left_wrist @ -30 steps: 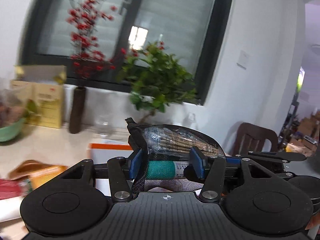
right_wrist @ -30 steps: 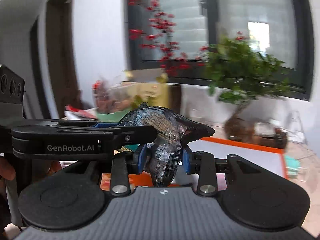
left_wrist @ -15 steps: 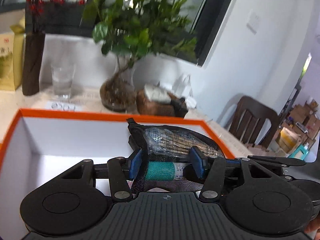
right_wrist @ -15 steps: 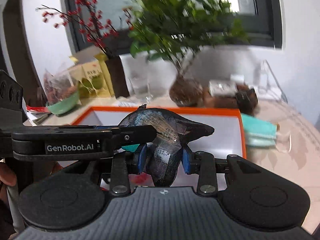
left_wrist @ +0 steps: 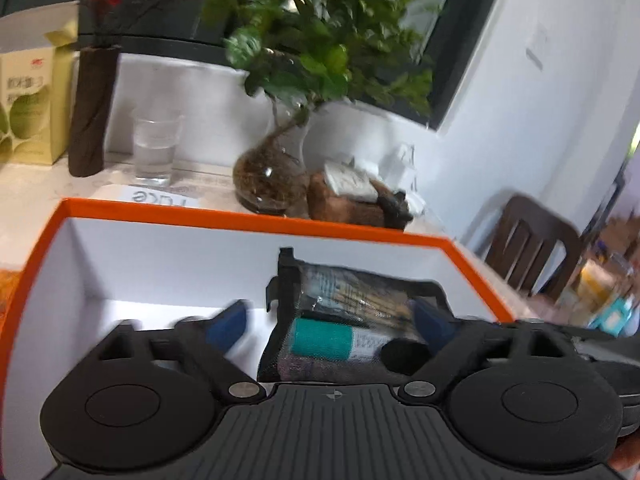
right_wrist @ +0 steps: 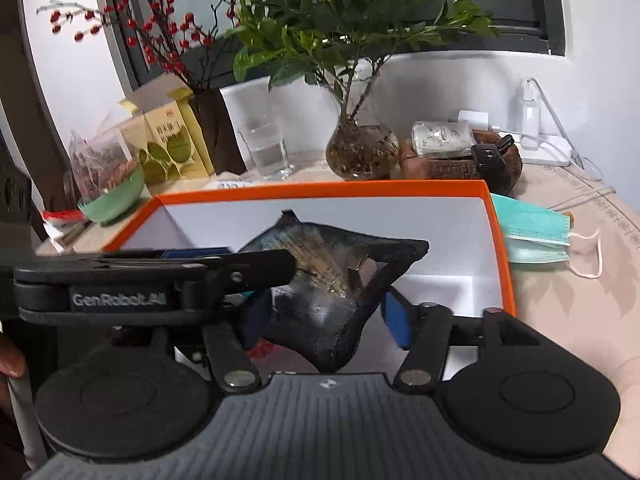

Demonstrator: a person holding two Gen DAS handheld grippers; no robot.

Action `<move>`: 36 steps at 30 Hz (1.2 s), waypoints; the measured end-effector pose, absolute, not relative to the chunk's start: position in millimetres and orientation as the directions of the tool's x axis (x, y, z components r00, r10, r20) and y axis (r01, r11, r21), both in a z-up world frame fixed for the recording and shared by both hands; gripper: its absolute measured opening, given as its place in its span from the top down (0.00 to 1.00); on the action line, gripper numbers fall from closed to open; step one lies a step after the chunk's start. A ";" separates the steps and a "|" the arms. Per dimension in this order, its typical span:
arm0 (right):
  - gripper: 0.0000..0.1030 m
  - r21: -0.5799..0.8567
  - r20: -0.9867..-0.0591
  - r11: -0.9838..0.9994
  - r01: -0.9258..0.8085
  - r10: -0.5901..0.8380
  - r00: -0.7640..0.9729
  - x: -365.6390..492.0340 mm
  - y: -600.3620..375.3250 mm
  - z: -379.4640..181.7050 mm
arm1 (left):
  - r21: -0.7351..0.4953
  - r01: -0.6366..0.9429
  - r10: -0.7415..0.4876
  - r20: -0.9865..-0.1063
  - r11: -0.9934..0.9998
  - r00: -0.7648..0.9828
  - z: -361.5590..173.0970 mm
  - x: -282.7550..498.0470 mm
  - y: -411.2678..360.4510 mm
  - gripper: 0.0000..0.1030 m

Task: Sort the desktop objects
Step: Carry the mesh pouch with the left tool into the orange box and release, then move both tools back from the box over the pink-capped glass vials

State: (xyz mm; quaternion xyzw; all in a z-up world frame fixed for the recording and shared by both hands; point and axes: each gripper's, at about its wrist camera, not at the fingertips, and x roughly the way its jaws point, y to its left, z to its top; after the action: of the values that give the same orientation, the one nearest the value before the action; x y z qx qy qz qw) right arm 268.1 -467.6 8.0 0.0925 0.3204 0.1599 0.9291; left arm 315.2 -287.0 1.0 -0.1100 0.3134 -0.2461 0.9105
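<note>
A black mesh pouch (left_wrist: pixel 352 324) with a green-capped tube and packets inside sits over the white inside of an orange-rimmed box (left_wrist: pixel 248 222). My left gripper (left_wrist: pixel 332 322) is open, its blue pads spread wide on either side of the pouch. In the right wrist view the pouch (right_wrist: pixel 332 280) hangs over the same box (right_wrist: pixel 496 240). My right gripper (right_wrist: pixel 324 320) is open too, its pads apart from the pouch. The left gripper's black body crosses the right view at the left.
Behind the box stand a glass-vase plant (right_wrist: pixel 360 148), a glass of water (right_wrist: pixel 266 148), a dark vase of red berries (right_wrist: pixel 212 128), a yellow carton (right_wrist: pixel 172 140) and a green bowl (right_wrist: pixel 116 196). A face mask (right_wrist: pixel 532 236) lies right of the box. A chair (left_wrist: pixel 532 240) stands beyond the table.
Both grippers carried the pouch over the orange-rimmed box, then both opened; the pads now stand apart from the pouch.
</note>
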 end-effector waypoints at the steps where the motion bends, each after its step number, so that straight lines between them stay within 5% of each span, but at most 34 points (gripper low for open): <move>1: 0.19 0.282 -0.558 0.927 -0.248 0.369 0.744 265.0 -465.5 11.0 | -0.377 0.384 -0.534 -0.496 0.843 0.685 3.8 311.1 -282.5 0.00; 4: 0.04 0.198 -0.523 0.953 -0.231 0.302 0.797 252.0 -453.0 22.1 | -0.368 0.410 -0.547 -0.470 0.835 0.692 15.1 298.6 -279.3 0.00; 17: 0.03 0.045 -0.436 0.966 -0.255 0.249 0.865 173.2 -408.6 57.9 | -0.358 0.413 -0.538 -0.404 0.837 0.740 47.4 205.2 -253.4 0.00; 26: 0.01 0.044 -0.361 0.915 -0.401 0.389 0.848 91.1 -348.0 52.2 | -0.270 0.371 -0.445 -0.311 0.889 0.840 46.2 90.4 -197.8 0.00; 36: 0.01 0.031 -0.387 0.820 -0.571 0.536 0.750 50.1 -258.8 14.0 | -0.339 0.215 -0.334 -0.350 0.916 0.875 1.3 22.5 -102.3 0.00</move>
State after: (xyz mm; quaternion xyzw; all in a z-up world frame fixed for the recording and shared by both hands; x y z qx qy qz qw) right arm 50.1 -258.8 14.0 -0.0448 0.1931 0.2962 0.9343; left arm 22.5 -102.3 1.3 -0.1462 0.2047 -0.1433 0.9572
